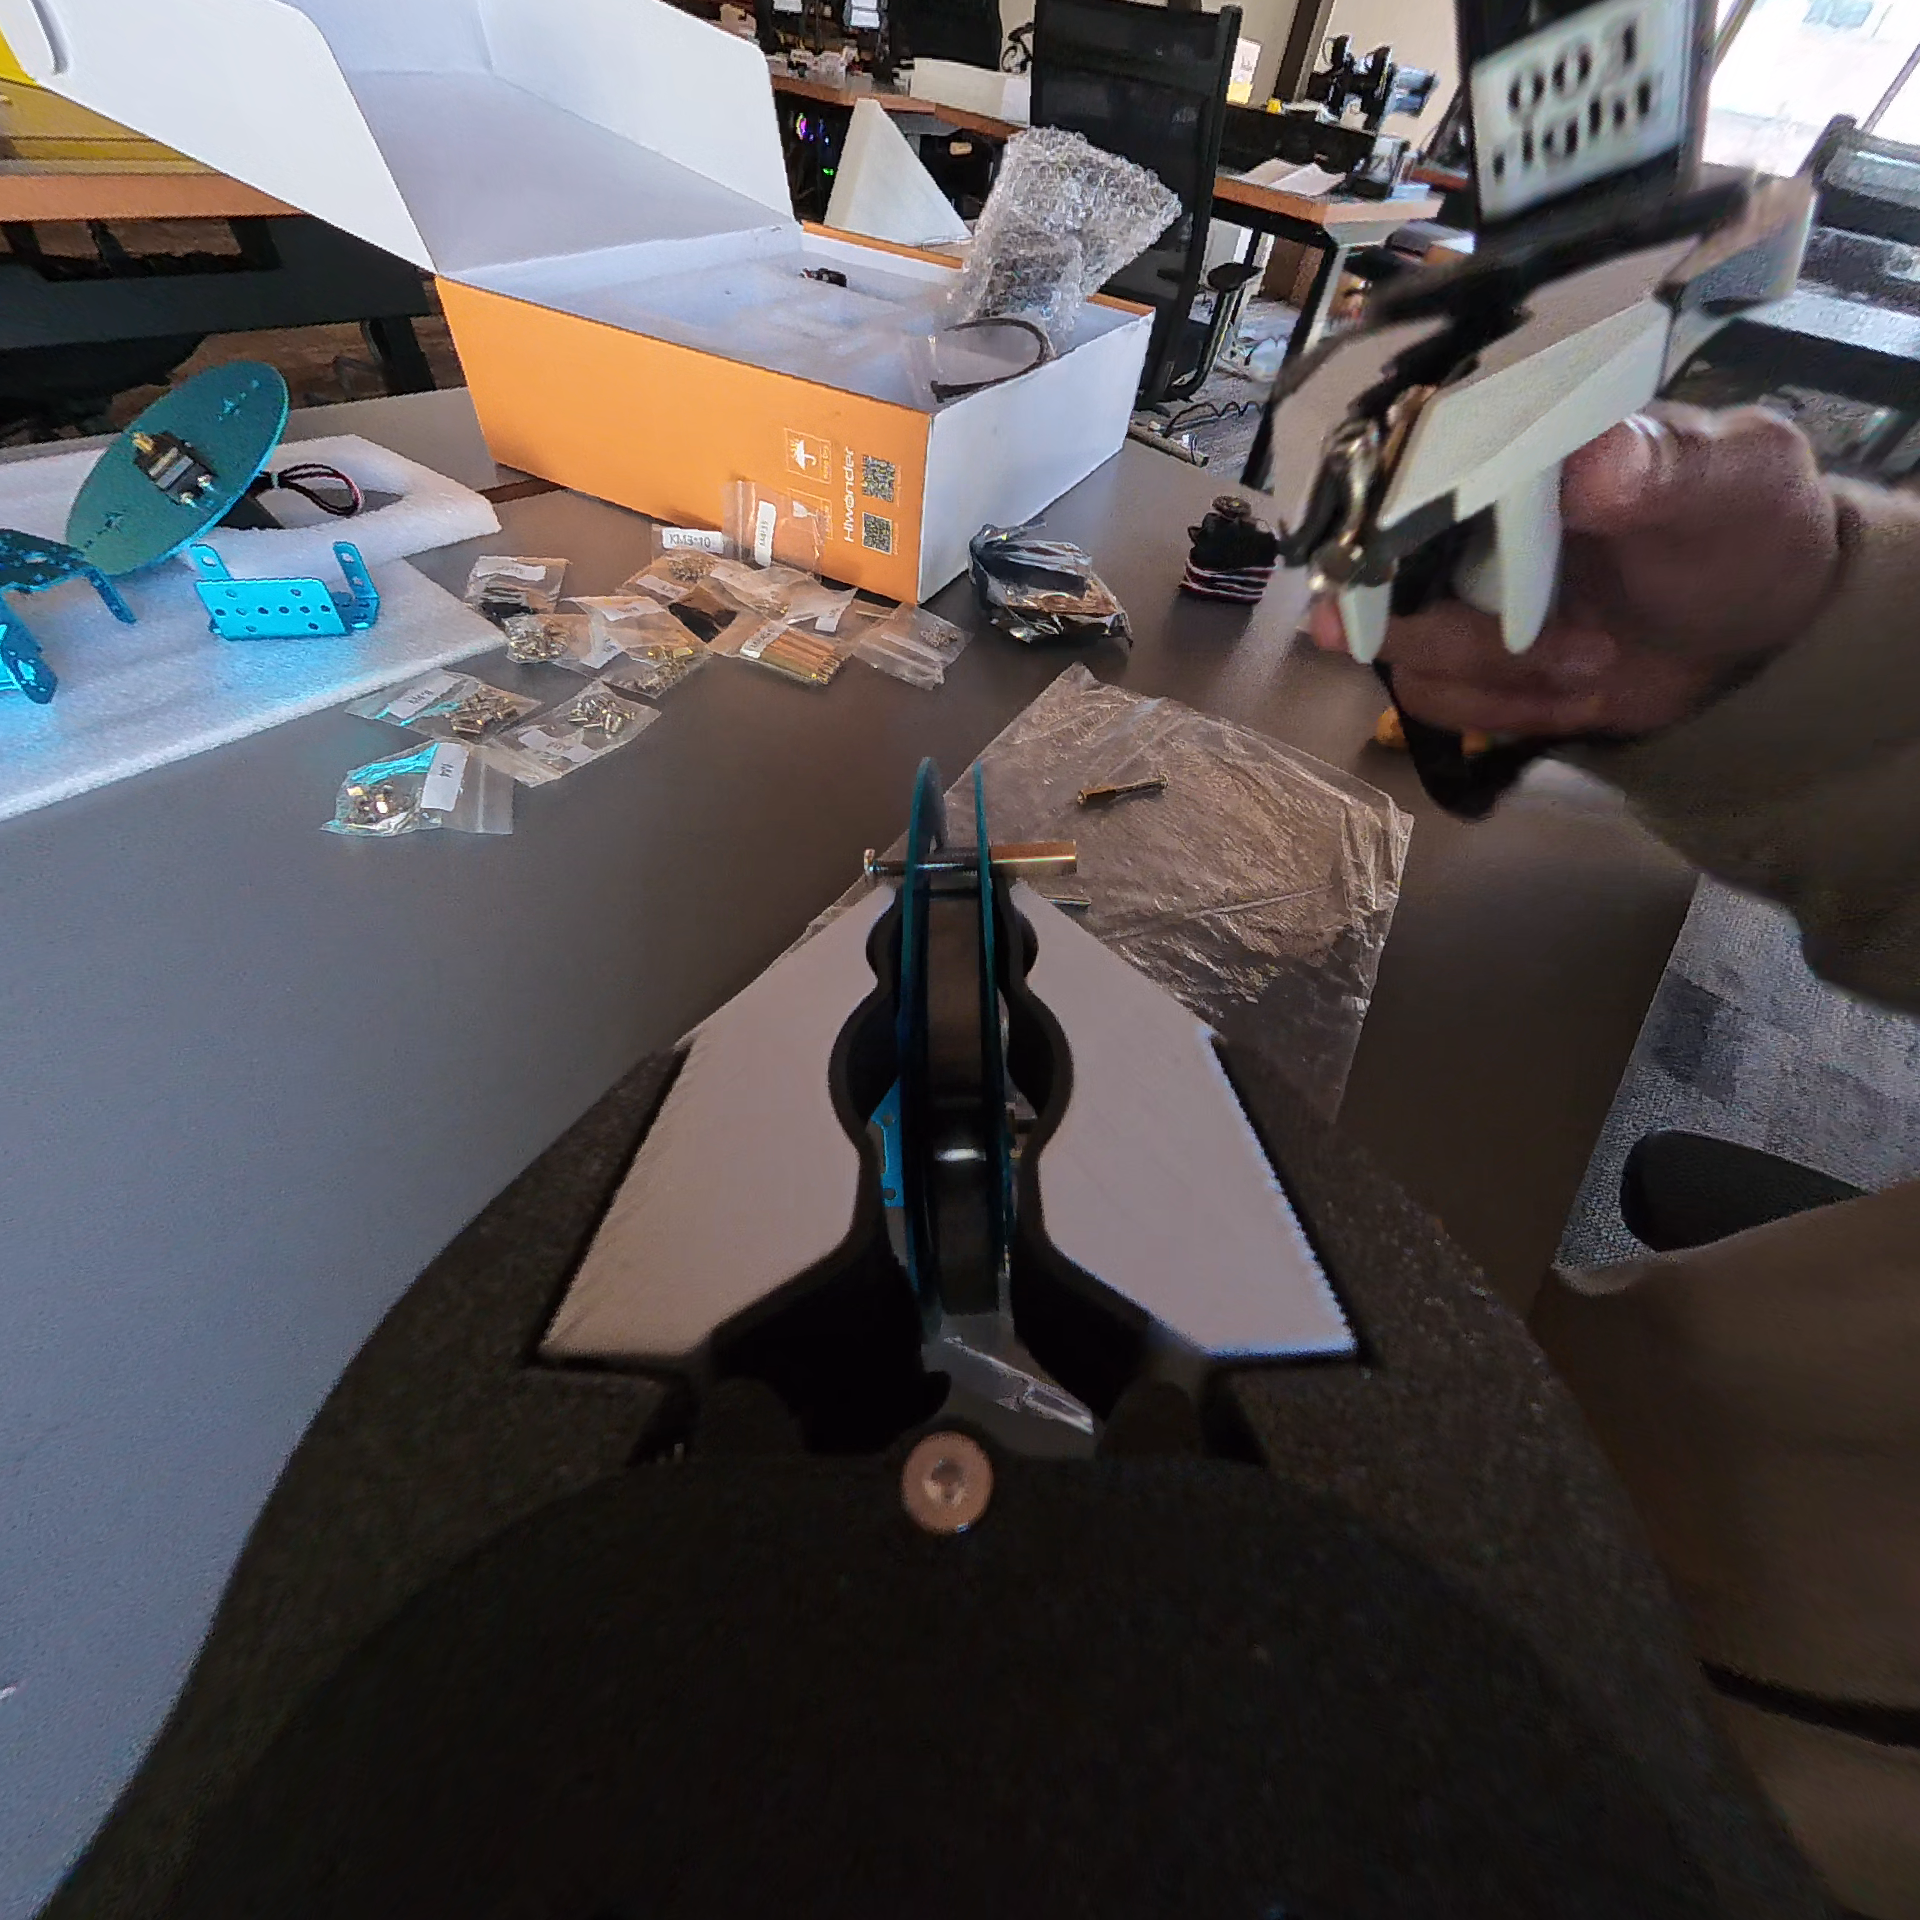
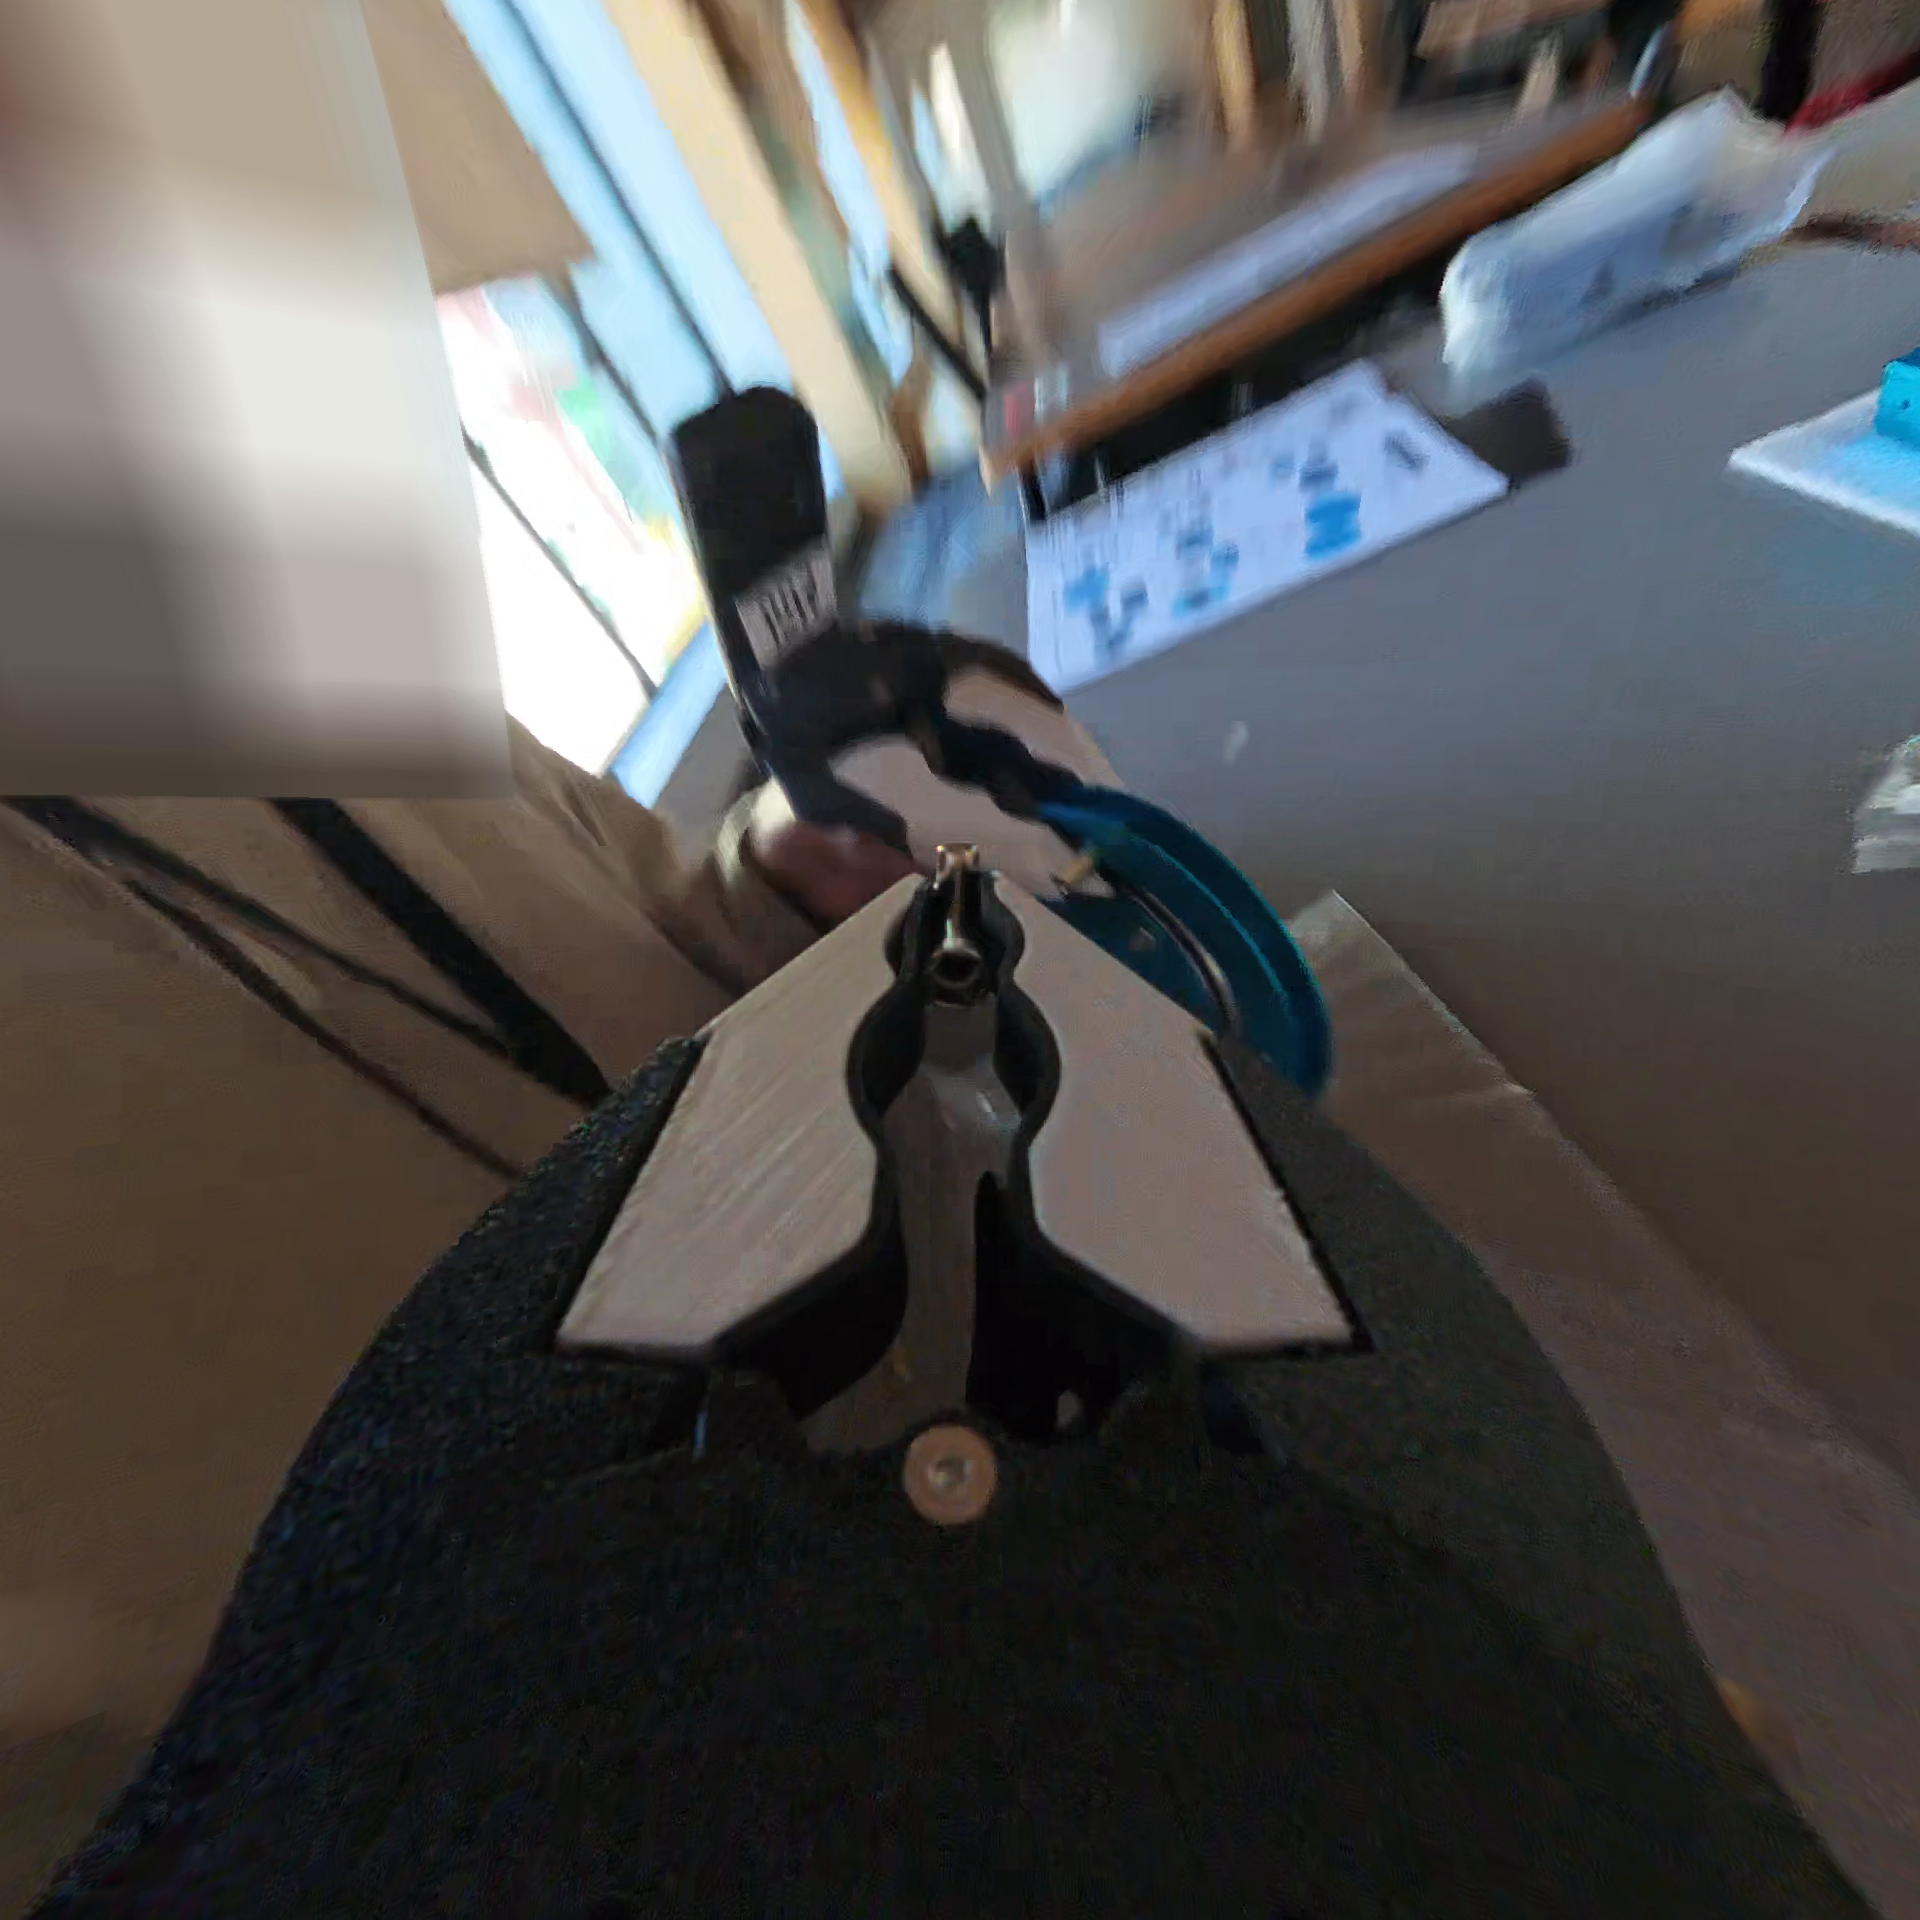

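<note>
The left gripper (image 1: 951, 914) clamps a blue disc pair (image 1: 956, 1039) above the plastic sheet (image 1: 1226, 883); the right gripper (image 2: 956, 883) pinches a small metal tool (image 2: 954, 961) nearby; judging by this, hold the discs steady

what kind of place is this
Probably an office or lab workspace set up for building a kit: a grey table strewn with small bags of screws, an opened orange-and-white box, desks and office chairs behind.
</note>
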`<state>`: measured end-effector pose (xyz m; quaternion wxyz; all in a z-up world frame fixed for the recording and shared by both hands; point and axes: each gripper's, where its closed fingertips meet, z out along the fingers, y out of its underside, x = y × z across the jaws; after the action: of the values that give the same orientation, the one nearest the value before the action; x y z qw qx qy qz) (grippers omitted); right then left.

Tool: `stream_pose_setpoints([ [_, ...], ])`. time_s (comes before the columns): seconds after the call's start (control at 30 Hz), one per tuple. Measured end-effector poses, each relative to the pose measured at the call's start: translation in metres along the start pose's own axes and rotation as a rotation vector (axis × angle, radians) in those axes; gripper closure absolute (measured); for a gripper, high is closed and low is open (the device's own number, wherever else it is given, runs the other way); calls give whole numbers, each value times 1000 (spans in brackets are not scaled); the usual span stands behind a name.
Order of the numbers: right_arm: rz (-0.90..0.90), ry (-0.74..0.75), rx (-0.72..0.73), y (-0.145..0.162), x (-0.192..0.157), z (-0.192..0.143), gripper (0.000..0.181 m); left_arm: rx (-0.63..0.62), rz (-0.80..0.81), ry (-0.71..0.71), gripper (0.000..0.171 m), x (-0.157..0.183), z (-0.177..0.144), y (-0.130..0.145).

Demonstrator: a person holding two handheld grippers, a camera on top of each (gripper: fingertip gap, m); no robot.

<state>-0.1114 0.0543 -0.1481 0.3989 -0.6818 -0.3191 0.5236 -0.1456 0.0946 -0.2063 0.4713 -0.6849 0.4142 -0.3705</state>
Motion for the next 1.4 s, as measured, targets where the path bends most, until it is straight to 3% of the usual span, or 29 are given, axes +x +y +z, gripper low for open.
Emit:
stream_pose_setpoints([
  [0.1,122,-33,268,-6,-8,-8,176,-13,18,10,159,2,2,-1],
  [0.23,209,-136,512,-15,-24,-18,176,-35,45,13,159,4,2,0],
  [0.47,184,-121,568,-11,-34,-12,176,20,55,-36,160,0,-12,-15],
  [0.67,197,-226,668,-17,-49,-13,176,165,15,55,159,18,-32,-46],
  [0.77,94,-117,631,-15,-50,-1,176,213,-2,81,160,26,-38,-56],
  [0.97,-345,262,568,-19,-56,18,175,291,103,-10,159,30,-45,-67],
  [1.17,-536,482,584,-18,-55,26,176,357,179,-19,160,47,-48,-71],
  [1.4,-618,530,557,-16,-59,35,176,351,211,-40,160,52,-43,-67],
])
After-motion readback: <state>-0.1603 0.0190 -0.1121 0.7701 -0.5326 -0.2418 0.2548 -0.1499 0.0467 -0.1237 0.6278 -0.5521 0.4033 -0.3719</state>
